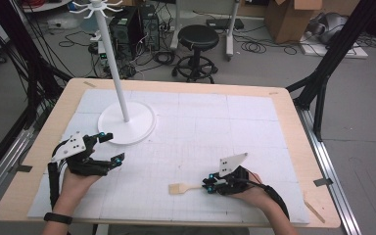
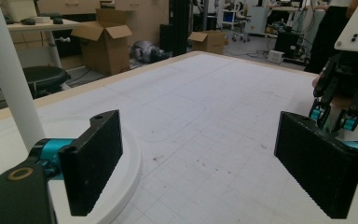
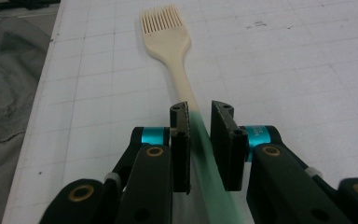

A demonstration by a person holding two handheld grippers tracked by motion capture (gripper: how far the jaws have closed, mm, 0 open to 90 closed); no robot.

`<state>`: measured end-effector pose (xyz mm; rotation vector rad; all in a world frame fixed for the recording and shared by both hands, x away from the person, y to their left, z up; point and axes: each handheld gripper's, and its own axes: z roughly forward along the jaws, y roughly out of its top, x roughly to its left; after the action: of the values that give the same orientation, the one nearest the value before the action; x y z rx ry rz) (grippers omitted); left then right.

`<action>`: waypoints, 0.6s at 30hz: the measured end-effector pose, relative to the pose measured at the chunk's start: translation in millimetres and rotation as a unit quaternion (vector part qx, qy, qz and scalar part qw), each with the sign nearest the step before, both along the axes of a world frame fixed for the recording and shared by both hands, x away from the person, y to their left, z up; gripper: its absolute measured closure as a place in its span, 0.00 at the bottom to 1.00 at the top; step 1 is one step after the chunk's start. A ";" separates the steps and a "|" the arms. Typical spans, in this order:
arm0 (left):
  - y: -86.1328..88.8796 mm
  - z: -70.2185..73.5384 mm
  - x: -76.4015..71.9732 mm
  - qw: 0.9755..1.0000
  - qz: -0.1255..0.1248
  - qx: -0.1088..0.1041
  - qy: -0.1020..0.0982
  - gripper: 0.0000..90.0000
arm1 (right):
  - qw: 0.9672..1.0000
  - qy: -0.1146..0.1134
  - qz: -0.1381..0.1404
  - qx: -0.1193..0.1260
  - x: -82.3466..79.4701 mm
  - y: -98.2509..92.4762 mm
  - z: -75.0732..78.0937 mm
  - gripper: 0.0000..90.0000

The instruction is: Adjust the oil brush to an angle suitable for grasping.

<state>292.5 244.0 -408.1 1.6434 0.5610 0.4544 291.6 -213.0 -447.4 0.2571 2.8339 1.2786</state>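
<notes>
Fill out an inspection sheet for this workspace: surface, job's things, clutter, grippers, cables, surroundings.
Surface: wooden table under a white gridded mat.
Job's things: cream brush lying flat on the mat, handle between the right gripper's jaws; white hook stand at the mat's far left.
Clutter: a wooden stick by the near right corner.
Grippers: left gripper open, nothing between its jaws; right gripper shut on the brush handle.
Cables: one trails along each forearm; many loose on the floor.
Surroundings: black stool, cardboard boxes, computer towers.
</notes>
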 end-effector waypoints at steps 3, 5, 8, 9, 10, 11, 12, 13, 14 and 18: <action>-0.3 0.0 -0.2 1.000 0.000 0.000 -0.001 0.18 | 1.000 -0.003 0.003 -0.002 -0.2 0.4 0.7 0.88; -0.2 0.1 -0.2 1.000 0.000 0.000 -0.001 0.18 | 1.000 -0.008 0.006 -0.004 -0.6 0.8 1.3 0.90; 0.2 0.3 -0.3 1.000 0.000 -0.001 -0.002 0.18 | 1.000 -0.003 0.006 -0.002 0.1 0.5 1.3 0.91; 0.3 0.3 -0.2 1.000 0.000 -0.001 -0.001 0.18 | 1.000 -0.003 0.007 -0.002 0.3 0.5 1.2 0.91; 0.4 0.4 -0.2 1.000 0.000 -0.001 -0.002 0.18 | 1.000 -0.003 0.006 -0.002 0.3 0.4 1.5 0.91; 0.4 0.4 -0.2 1.000 0.000 -0.001 -0.002 0.18 | 1.000 -0.005 0.007 -0.002 0.3 0.2 1.9 0.91; 0.5 0.4 -0.2 1.000 0.000 -0.001 -0.002 0.18 | 1.000 -0.006 0.005 0.000 0.3 -0.4 2.8 0.91; 0.5 0.4 -0.1 1.000 0.000 -0.001 -0.002 0.18 | 1.000 -0.006 0.005 0.006 0.7 -0.9 3.6 0.91; 0.5 0.4 -0.2 1.000 0.000 -0.001 -0.002 0.18 | 1.000 -0.008 0.004 0.009 1.0 -1.6 4.7 0.91; 0.3 0.7 -0.4 1.000 0.000 -0.003 -0.003 0.18 | 1.000 -0.012 0.007 0.017 3.2 1.3 10.5 0.91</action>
<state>292.1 244.2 -407.3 1.6354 0.5574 0.4555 294.7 -211.7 -436.8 0.2209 2.8006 1.3247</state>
